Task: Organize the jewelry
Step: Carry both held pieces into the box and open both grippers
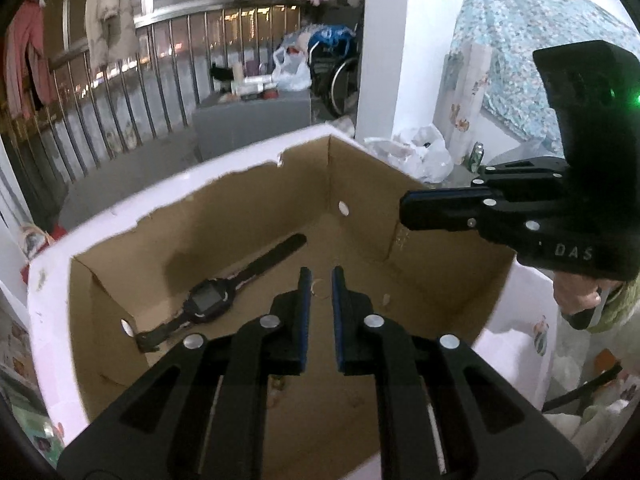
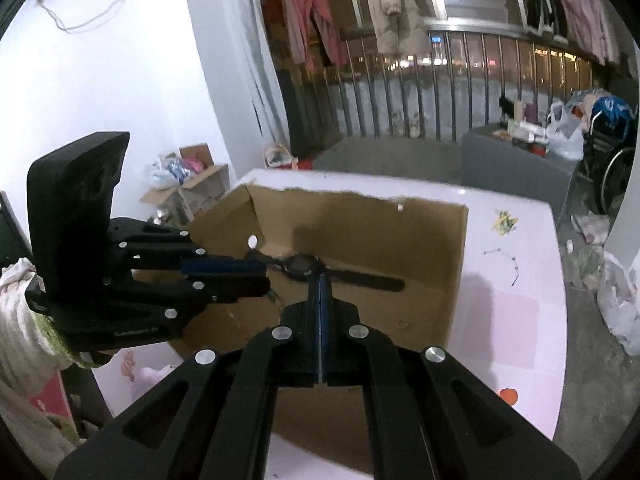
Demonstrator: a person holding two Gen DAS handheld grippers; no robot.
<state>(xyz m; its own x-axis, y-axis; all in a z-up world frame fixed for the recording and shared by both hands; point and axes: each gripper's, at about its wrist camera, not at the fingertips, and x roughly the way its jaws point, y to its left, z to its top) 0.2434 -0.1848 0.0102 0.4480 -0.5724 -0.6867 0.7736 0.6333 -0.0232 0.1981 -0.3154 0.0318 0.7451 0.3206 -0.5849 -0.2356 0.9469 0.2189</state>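
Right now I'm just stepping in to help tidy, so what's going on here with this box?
A person holds a gripper in each hand over an open cardboard box on a pink table. A black watch lies flat on the box floor, and a small ring lies near it. The left gripper has its jaws slightly apart and nothing between them. The right gripper is shut and empty. A beaded chain lies on the table beside the box.

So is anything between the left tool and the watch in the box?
Nothing visible. The left tool, slightly open and empty, hangs above the cardboard box; the black watch lies uncovered on the floor to its left.
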